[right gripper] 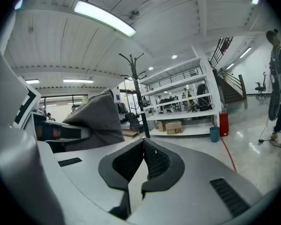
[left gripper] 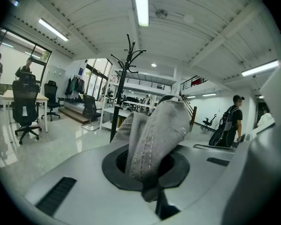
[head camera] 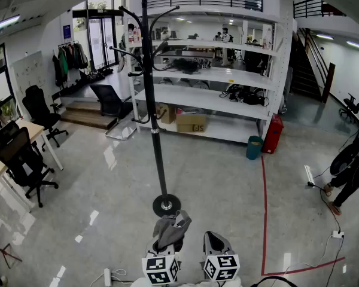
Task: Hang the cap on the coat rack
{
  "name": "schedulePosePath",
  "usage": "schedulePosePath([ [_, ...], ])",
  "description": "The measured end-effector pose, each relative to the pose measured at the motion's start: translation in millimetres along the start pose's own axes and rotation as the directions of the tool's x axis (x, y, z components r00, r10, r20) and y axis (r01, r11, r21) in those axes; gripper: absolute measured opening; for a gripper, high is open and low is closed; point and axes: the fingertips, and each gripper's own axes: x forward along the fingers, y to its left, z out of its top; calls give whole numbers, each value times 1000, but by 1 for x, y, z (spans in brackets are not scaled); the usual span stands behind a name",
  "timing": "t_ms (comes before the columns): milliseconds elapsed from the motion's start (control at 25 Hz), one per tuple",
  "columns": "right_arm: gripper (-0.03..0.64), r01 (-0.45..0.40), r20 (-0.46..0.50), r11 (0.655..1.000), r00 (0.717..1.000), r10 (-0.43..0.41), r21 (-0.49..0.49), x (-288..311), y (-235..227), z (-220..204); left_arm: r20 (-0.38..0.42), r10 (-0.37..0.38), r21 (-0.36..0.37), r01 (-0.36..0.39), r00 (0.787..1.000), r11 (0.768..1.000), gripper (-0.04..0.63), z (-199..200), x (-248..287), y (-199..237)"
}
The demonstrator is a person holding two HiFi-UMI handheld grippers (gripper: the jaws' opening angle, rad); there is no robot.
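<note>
Head view: grey glossy floor [head camera: 227, 184] fills most of the frame, w/ a red line [head camera: 264, 208] running down its right side. White shelving unit [head camera: 227, 76] spans the upper centre, cardboard boxes [head camera: 190, 122] on its low shelf. Black coat rack [head camera: 152, 100] stands in front of it, centre-left, upright, round base [head camera: 166, 205] on the floor; hooks bare. Office chairs [head camera: 24, 160] at left edge, a person [head camera: 350, 166] at right edge.

Both grippers sit at bottom centre, near the rack base but not touching it. Left gripper [head camera: 166, 247] is clamped on the grey cap [head camera: 170, 229]; cap bunches up above the tips, so the jaws are covered in this view. Left gripper view shows them: pressed tight on a fold of stitched cap fabric, which stands up centre frame and blocks part of the rack's pole behind.

Right gripper [head camera: 214, 239] is just beside the left. Right gripper view shows what head view can't: jaws together, tips touching, nothing between. Same view has the cap at mid-left, rack beyond at centre.
</note>
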Motion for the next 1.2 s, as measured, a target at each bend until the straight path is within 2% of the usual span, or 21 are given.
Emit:
schedulePosePath([
  [280, 11, -69, -8, 997, 998, 69, -18, 15, 12, 7, -36, 34, -32, -36, 999, 999, 14, -6, 6, 5],
  [600, 9, -54, -51, 997, 997, 57, 62, 32, -9, -4, -48, 23, -21, -24, 999, 999, 14, -5, 29, -2],
  [920, 11, -74, -56, 996, 996, 76, 39, 71, -7, 0, -35, 14, -11, -14, 999, 1000, 14, 6, 60, 10],
  [1200, 11, -98, -67, 995, 993, 99, 22, 118, -7, 9, -27, 36, -25, -36, 999, 999, 14, 23, 96, 32],
])
